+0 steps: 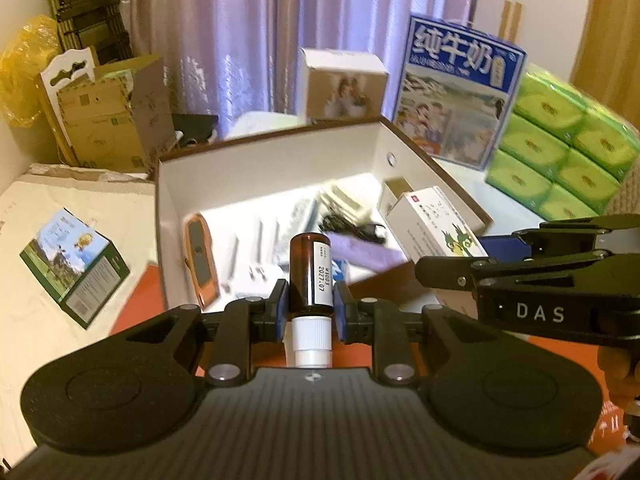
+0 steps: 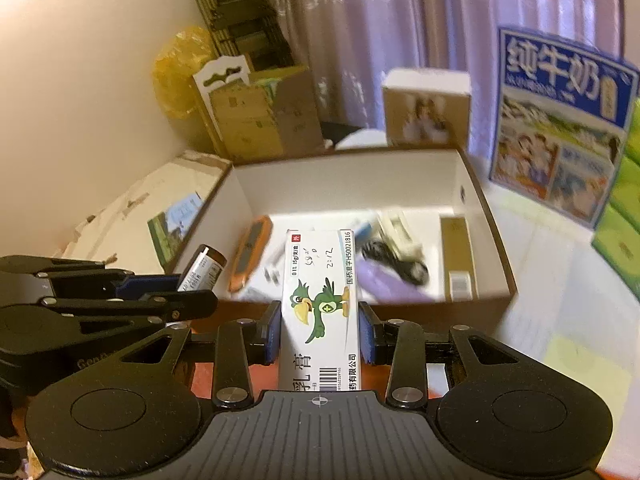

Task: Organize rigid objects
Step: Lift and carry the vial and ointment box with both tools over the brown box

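The left gripper (image 1: 310, 306) is clamped on a brown glass bottle (image 1: 310, 270); its blue pads (image 1: 280, 312) press on the bottle's lower body, the white ribbed cap (image 1: 312, 342) points back toward the camera, and the bottle's base points to 12 o'clock, over the near edge of the open storage box (image 1: 276, 168). The right gripper (image 2: 319, 330) is closed on a white medicine carton (image 2: 320, 308) printed with a green cartoon bird, one pad on each long side, the carton's far end reaching to 12 o'clock over the box's near wall.

In the left wrist view, the right gripper and its carton sit at 3 o'clock, just beside the bottle. In the right wrist view, the left gripper and bottle sit at 9 o'clock.

Inside the white-walled box lie an orange-edged flat device (image 1: 200, 256) at 9 o'clock, a black cable (image 2: 394, 260) near the middle, and a gold narrow carton (image 2: 458, 258) at 3 o'clock against the right wall.

Outside the box, a small green carton (image 1: 76, 268) lies on the pale surface at 9 o'clock. A blue milk carton case (image 1: 456, 92) stands at 1 o'clock, with green tissue packs (image 1: 560, 148) just beside it at 2 o'clock.
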